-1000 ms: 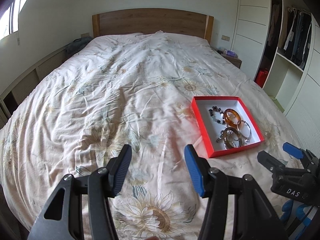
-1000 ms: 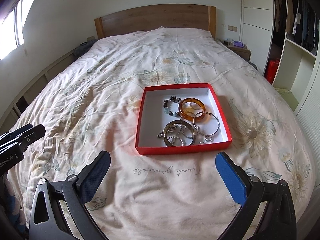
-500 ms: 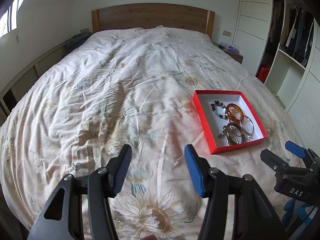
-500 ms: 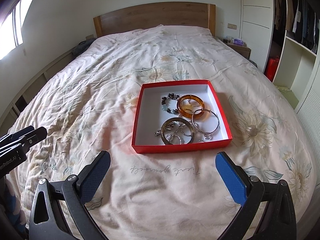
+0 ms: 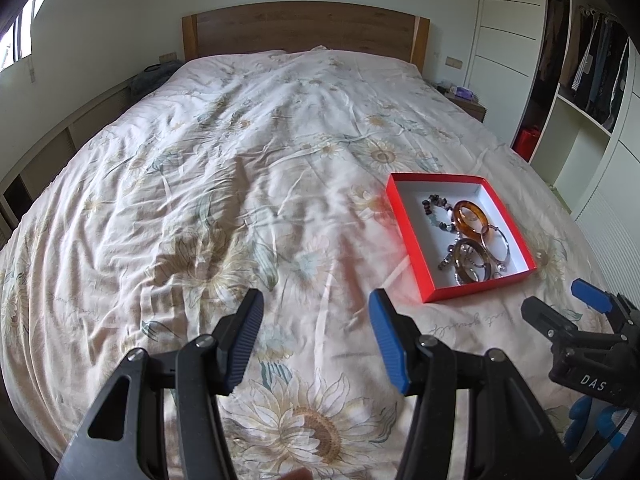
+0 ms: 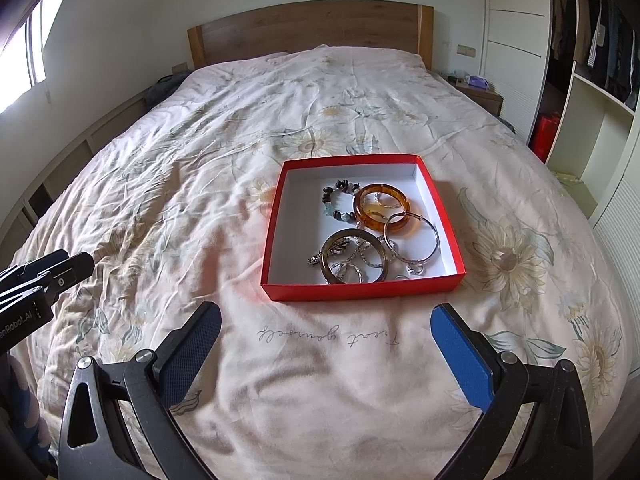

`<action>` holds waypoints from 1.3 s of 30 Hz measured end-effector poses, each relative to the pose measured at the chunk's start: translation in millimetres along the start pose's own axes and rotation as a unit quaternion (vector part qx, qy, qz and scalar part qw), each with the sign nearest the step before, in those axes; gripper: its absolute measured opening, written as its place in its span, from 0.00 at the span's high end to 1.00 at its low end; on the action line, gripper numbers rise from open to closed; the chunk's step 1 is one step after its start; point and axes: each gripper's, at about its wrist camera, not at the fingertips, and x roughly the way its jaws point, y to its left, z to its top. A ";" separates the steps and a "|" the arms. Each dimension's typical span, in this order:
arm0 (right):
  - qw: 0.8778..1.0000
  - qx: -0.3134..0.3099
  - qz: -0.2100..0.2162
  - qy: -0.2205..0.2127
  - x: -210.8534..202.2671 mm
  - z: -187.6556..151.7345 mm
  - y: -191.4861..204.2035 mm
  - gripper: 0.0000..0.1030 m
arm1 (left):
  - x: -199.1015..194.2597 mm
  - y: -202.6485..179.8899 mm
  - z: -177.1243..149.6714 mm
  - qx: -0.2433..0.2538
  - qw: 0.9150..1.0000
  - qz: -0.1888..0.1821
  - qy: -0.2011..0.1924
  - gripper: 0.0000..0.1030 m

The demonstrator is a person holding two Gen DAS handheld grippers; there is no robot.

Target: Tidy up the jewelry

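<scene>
I have both grippers over the bed with nothing in either. The right gripper stands wide open, its blue pads spread apart, and it hangs just in front of the box, lined up with the near red wall. The left gripper is open too, a narrower gap, and it sits well to the left of the box, over bare quilt.

The jewelry is all inside the box, bunched toward its right and near side. The amber bangle lies toward the far right, resting on the bead bracelet to its left. The thin silver hoop sits against the right wall, overlapping the bangle. The dark metal bangle lies at the near wall on top of a tangle of chain and small rings. The left half of the box floor is bare white.

I judge this as the approach, before any first pick; nothing is sorted yet. The next move calls for the right gripper to go in over the near wall and come down on one piece. The amber bangle looks the easiest: thick, rigid, on top. I need to narrow the gap first and take one side of the ring, not the hoop with it. The box may slide on soft quilt, so the left gripper could steady its left wall.
</scene>
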 end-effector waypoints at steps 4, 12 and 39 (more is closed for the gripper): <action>1.000 -0.006 -0.002 0.001 0.3 -0.4 0.6 0.00 | 2.4 1.2 -2.3 0.003 1.000 -0.002 0.004 0.49; 1.000 -0.027 -0.004 -0.005 -4.5 0.9 4.7 0.00 | 4.9 3.6 -4.9 0.002 1.000 -0.001 0.009 0.49; 0.999 -0.041 -0.004 -0.015 -16.4 -0.4 -2.5 0.00 | 2.0 -9.9 -13.1 0.023 1.000 -0.008 0.017 0.49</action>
